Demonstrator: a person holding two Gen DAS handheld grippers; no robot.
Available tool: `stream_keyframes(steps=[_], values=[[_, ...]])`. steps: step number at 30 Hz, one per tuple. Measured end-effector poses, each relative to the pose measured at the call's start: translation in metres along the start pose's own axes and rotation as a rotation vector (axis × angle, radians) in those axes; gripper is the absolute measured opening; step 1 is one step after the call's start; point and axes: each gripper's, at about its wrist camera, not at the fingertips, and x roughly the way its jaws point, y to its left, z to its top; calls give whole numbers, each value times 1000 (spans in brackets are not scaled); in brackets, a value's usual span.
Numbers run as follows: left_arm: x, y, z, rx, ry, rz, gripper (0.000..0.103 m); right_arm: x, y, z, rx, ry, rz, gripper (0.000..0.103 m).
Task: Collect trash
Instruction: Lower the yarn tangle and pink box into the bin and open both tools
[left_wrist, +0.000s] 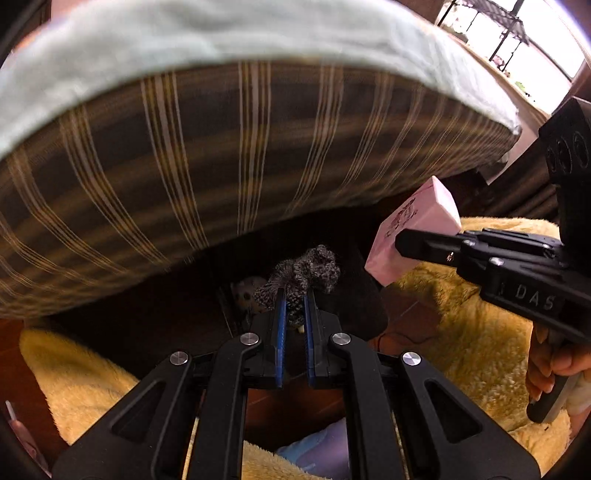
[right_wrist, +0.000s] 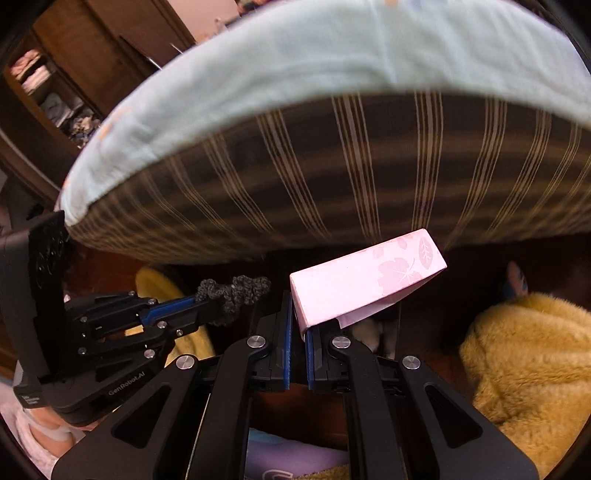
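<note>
The left claw (left_wrist: 293, 295) grips a wad of grey knitted fabric (left_wrist: 306, 267), jaws closed on it, in front of the dark gap under a bed. To its right, the right claw (right_wrist: 298, 314) is clamped on one corner of a pink box (right_wrist: 365, 280) printed with leaves, holding it tilted in the air just below the striped mattress (right_wrist: 369, 162). A pale blue sheet (right_wrist: 332, 48) covers the mattress; yellow fleece (right_wrist: 524, 362) lies on the floor beneath both claws.
</note>
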Motion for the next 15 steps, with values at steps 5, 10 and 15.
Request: stream_keyframes(steps=[5, 10, 15], values=[[26, 4, -5, -14, 74, 0, 7, 23, -5, -5, 7, 64, -11, 7], [38, 7, -4, -18, 108, 4, 10, 36, -11, -3, 26, 102, -27, 10], [47, 10, -4, -24, 120, 8, 11, 43, -16, -1, 48, 122, -33, 10]])
